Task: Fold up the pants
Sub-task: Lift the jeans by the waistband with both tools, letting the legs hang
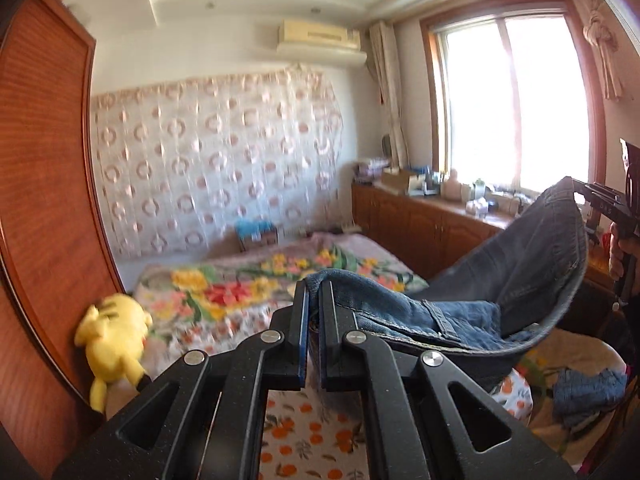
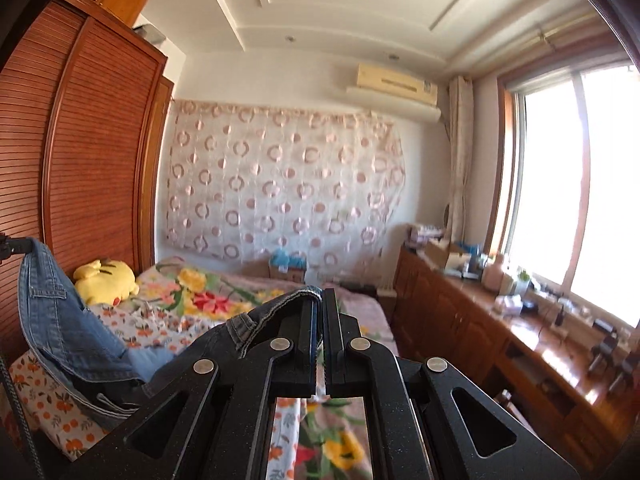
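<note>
Both claws are up in the air above the bed [image 1: 248,276], w/ the jeans [image 1: 516,264] slung between them. Left claw [image 1: 314,292] is clamped on one end of the waistband: denim edge sits pinched between its two fingers, w/ a belt loop showing just right of the grip. From there the fabric sags low, then climbs up & right to the right claw [image 1: 580,192], seen at the right edge of the left wrist view, gripping the other end w/ a hand [image 1: 618,252] on the handle below. In the right wrist view the right claw [image 2: 319,300] is likewise closed on a hemmed denim edge, cloth wrapped over its left finger, and the jeans [image 2: 60,320] droop left & rise to the far-left edge where the left claw [image 2: 16,246] is only partly in frame. The pants hang clear of the bed, approx over its near end; the lowest part of the sag is hidden behind the claw bodies. A yellow plush toy [image 1: 112,340] lies on the bed's left side against the wooden wardrobe [image 2: 88,152]. Patterned curtain [image 2: 280,184] hangs on the far wall; a cluttered wooden bench [image 2: 500,320] runs under the window [image 1: 516,100] on the right.
</note>
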Motion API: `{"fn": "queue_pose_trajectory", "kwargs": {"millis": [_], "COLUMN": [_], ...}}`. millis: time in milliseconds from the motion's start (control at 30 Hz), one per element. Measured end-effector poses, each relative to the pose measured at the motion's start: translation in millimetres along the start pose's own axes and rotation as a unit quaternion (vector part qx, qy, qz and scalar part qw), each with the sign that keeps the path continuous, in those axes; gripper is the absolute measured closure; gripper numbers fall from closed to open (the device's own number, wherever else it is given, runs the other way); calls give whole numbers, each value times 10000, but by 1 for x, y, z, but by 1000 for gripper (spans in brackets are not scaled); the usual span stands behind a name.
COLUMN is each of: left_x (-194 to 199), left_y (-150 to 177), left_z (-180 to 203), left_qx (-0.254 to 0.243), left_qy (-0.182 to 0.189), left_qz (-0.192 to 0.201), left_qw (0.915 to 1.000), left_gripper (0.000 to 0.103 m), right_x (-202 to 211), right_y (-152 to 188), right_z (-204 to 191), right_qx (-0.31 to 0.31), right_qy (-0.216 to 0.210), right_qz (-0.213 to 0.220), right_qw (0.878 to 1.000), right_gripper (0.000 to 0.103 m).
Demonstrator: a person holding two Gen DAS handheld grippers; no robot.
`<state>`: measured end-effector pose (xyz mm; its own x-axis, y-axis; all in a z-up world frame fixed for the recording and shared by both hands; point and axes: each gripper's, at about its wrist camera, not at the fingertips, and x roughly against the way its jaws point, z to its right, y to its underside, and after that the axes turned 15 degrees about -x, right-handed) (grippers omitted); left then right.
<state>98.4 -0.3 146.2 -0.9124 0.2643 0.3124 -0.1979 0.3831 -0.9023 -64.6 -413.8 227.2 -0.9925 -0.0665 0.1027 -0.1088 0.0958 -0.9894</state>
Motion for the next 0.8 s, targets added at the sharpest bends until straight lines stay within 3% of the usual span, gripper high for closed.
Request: {"fn": "queue_pose_trajectory", "kwargs": {"millis": [167,533,800], "left_x": [12,25,-4], "left_y": [-24,-70,-90], "left_z": [-12,-22,-21], "left_qx": [-86,-245,-306], "left_qy": [-138,-374,-458], "left_qz": [225,626,559], "left_qw": [9996,9970,9969], "left_gripper": [98,98,98], "right_x": [21,35,2], "right_y": [-11,7,15], "right_z": [-2,1,4], "right_qx": [79,464,503], "right_qy": [-117,-32,7], "right_qz": [393,837,673], "right_qw": [9991,9954,9965], "right_gripper": [101,101,101]}}
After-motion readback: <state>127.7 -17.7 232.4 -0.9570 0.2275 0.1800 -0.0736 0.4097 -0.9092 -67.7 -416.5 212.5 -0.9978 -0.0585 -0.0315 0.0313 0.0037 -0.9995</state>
